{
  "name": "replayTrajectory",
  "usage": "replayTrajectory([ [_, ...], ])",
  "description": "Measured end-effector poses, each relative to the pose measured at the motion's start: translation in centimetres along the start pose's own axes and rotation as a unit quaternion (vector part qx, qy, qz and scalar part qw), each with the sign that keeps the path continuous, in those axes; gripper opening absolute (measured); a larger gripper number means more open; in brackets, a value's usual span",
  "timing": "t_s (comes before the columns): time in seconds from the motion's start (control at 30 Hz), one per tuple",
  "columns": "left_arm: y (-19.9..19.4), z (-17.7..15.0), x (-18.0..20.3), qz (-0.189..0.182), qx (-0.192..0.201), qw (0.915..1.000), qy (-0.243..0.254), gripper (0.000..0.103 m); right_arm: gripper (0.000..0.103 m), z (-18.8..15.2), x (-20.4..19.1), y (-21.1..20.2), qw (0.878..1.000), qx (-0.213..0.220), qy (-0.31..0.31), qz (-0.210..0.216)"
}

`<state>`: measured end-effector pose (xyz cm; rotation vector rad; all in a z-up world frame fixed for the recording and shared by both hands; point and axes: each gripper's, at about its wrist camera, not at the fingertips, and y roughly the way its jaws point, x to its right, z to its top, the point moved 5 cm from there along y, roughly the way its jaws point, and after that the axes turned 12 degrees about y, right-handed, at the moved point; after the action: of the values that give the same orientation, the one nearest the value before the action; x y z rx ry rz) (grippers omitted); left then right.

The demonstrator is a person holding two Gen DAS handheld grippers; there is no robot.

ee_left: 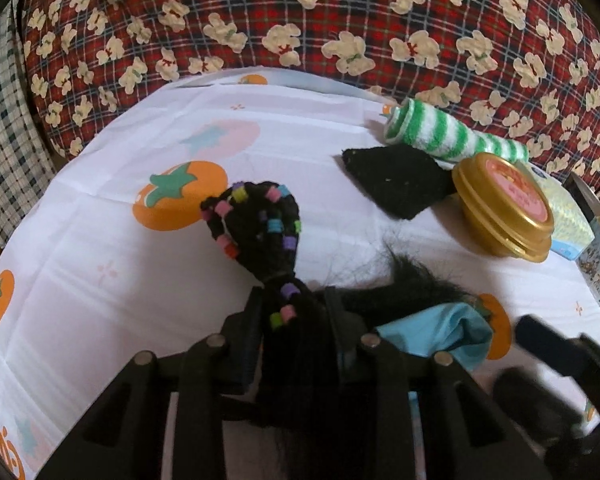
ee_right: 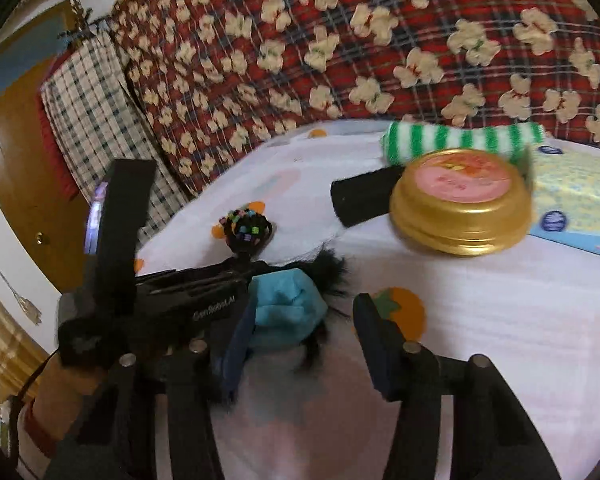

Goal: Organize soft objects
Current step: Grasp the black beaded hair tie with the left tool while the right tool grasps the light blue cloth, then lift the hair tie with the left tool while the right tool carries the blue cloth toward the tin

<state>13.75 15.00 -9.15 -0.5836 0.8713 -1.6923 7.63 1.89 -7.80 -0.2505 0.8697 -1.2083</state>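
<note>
Warm, even indoor light fills both views, and the white sheet [ee_left: 100, 248] reads bright with only soft shadows under the things on it. Both fisheye views bend strongly and go black at the corners. The right wrist view is smeared with motion blur, plainest on the gold tin [ee_right: 460, 204].
</note>
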Motion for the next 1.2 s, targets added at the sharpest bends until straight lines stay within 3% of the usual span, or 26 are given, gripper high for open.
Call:
replayTrajectory([
  [0.07, 0.1, 0.0, -0.3, 0.000, -0.001, 1.0000, -0.006, 0.027, 0.054, -0.1, -0.4, 1.6, 1.000, -0.023, 0.000, -0.005],
  [0.17, 0.0, -0.1, -0.8, -0.019, 0.005, 0.9996, -0.022, 0.027, 0.042, -0.3, -0.5, 3.4, 0.998, -0.056, 0.015, 0.006],
  [0.23, 0.0, -0.1, -0.8, -0.018, 0.005, 0.9996, -0.021, 0.027, 0.017, -0.4, -0.4, 4.4, 0.997, -0.074, 0.016, -0.007],
  [0.3, -0.1, -0.1, -0.8, -0.015, 0.005, 0.9997, -0.019, 0.027, 0.011, -0.6, -0.3, 4.7, 0.996, -0.088, 0.018, 0.002],
  [0.47, -0.1, -0.2, -0.8, -0.026, 0.008, 0.9992, -0.029, 0.027, 0.009, -0.4, 0.1, 3.1, 0.997, -0.071, 0.024, 0.030],
  [0.6, -0.5, -0.3, -1.0, -0.002, 0.013, 0.9993, -0.035, 0.025, 0.009, 0.2, 0.4, -0.6, 0.999, -0.001, 0.010, 0.040],
  [0.77, -2.4, -0.2, -0.3, 0.042, 0.051, 0.9976, -0.018, 0.024, 0.009, 1.0, 1.2, -4.4, 0.997, 0.075, -0.012, 0.023],
  [0.93, -5.3, -0.3, 0.7, 0.044, 0.120, 0.9913, -0.034, 0.024, 0.009, 1.7, 1.7, -7.7, 0.989, 0.143, -0.039, 0.009],
  [1.2, -10.6, -0.2, 3.6, 0.053, 0.225, 0.9728, -0.020, 0.024, 0.009, 2.1, 2.3, -11.6, 0.971, 0.225, -0.071, -0.025],
])
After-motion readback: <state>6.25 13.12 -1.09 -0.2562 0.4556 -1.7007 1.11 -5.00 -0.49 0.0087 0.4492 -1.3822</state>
